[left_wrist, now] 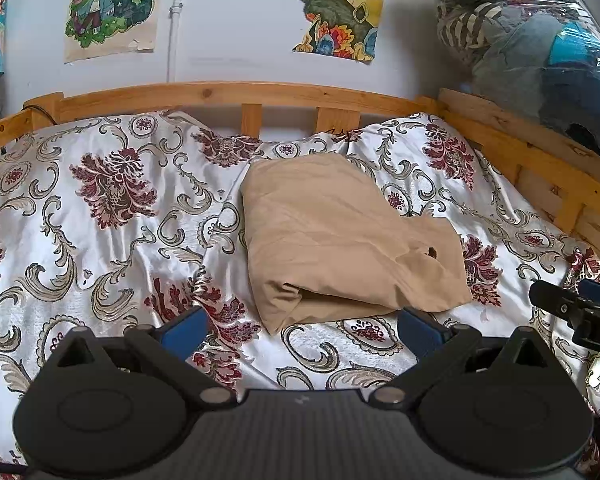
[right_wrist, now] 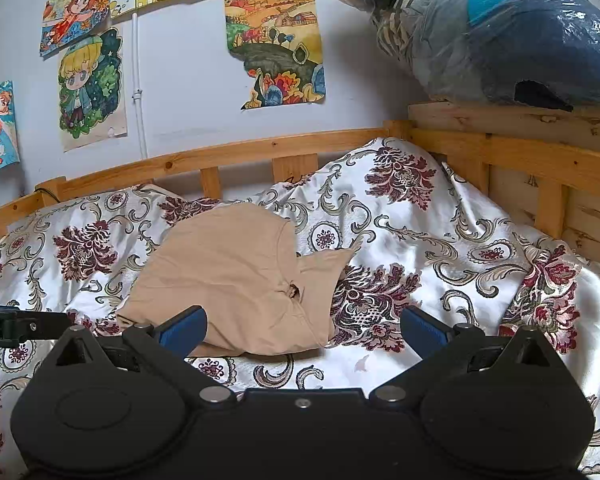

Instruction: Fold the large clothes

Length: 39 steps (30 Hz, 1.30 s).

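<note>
Over the near edge of the bed, the left gripper (left_wrist: 302, 330) hangs with its blue fingers (left_wrist: 184, 330) spread wide and nothing between them. The right gripper (right_wrist: 302, 330) is likewise spread and empty, its left finger in front of the near edge of the tan garment (right_wrist: 236, 276); whether it touches the cloth cannot be told. The garment lies folded into a thick bundle in the middle of the floral bedspread (left_wrist: 100, 216). In the left wrist view its long axis runs from the near fold away toward the wooden rail (left_wrist: 228, 94), with a flatter flap sticking out to the right. Posters (right_wrist: 90, 88) hang on the wall behind, and a plastic-wrapped bundle of bedding (right_wrist: 500, 32) sits on the right-hand headboard.
</note>
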Motion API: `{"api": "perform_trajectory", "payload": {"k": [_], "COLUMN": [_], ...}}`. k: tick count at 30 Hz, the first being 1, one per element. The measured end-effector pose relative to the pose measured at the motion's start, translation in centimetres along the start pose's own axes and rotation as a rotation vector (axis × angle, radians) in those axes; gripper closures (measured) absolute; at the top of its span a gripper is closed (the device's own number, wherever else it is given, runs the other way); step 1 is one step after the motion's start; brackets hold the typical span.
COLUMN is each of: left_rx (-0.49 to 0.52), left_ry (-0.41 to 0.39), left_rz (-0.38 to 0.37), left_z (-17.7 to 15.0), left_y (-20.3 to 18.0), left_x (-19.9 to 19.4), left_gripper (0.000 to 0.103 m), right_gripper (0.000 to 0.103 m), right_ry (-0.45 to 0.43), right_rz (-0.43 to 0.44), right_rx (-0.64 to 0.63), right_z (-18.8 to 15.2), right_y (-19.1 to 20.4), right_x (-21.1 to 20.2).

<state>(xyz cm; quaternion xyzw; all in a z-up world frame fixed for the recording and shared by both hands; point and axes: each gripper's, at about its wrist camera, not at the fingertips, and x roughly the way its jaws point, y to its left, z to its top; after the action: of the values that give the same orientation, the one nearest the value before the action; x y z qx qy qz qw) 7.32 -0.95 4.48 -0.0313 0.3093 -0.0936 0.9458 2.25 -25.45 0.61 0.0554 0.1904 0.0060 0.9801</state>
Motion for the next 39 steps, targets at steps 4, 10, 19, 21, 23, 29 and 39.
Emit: {"api": "perform_trajectory", "payload": {"k": [4, 10, 19, 21, 23, 29, 39], "left_rx": [-0.004, -0.020, -0.023, -0.023, -0.023, -0.020, 0.000], "left_ry": [-0.002, 0.013, 0.010, 0.012, 0.011, 0.013, -0.004], "left_rz": [0.012, 0.024, 0.041, 0.045, 0.043, 0.042, 0.066], "left_z": [-0.02, 0.19, 0.09, 0.10, 0.10, 0.06, -0.04], "left_y": [0.00, 0.37, 0.65, 0.63, 0.70, 0.69, 0.41], "left_x": [0.04, 0.23, 0.27, 0.29, 0.27, 0.30, 0.15], "left_gripper": [0.001, 0.001, 0.001, 0.001, 0.001, 0.001, 0.001], "right_gripper": [0.001, 0.001, 0.001, 0.001, 0.001, 0.001, 0.001], "right_ry": [0.001, 0.004, 0.012, 0.012, 0.012, 0.013, 0.013], "right_rz": [0.001, -0.001, -0.003, -0.004, -0.003, -0.003, -0.003], "right_rx": [0.000, 0.000, 0.000, 0.000, -0.001, -0.001, -0.001], "right_z": [0.01, -0.08, -0.28, -0.26, -0.30, -0.23, -0.25], "right_y": [-0.05, -0.09, -0.07, -0.08, -0.09, -0.14, -0.12], "right_x": [0.02, -0.01, 0.15, 0.15, 0.12, 0.19, 0.17]}}
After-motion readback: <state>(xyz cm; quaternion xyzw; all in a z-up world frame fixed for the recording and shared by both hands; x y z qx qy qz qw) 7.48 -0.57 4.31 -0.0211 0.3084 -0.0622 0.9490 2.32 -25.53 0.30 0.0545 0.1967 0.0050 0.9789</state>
